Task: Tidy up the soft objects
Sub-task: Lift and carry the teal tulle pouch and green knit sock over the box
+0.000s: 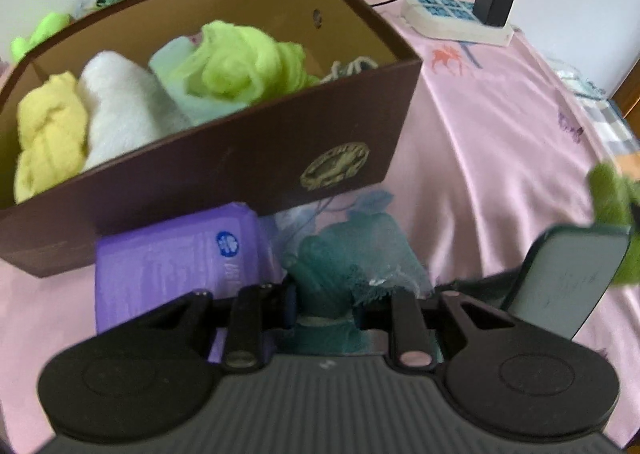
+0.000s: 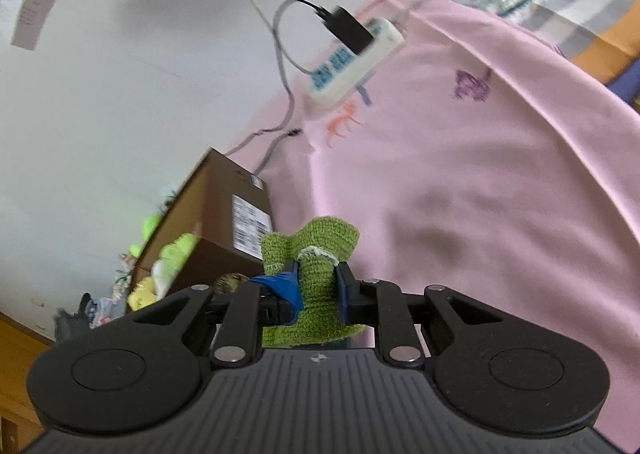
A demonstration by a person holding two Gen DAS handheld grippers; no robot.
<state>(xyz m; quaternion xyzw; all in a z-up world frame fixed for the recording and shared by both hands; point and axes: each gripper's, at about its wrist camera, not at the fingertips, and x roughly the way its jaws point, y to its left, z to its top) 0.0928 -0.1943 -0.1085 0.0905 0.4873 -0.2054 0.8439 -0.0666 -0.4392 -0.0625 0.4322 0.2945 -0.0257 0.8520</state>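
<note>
Your right gripper [image 2: 318, 286] clamped the green knitted piece [image 2: 316, 254] above the pink sheet [image 2: 460, 193]. Your left gripper [image 1: 324, 302] pinched the teal cloth [image 1: 344, 254] beside the purple pack [image 1: 176, 266] — just before the brown box [image 1: 224, 161] of soft things.

Your box [image 1: 208, 157] sits on the bed [image 1: 480, 157]; packet [image 1: 176, 266] before it, power strip [image 1: 456, 17] behind-right, possibly touching nothing.
</note>
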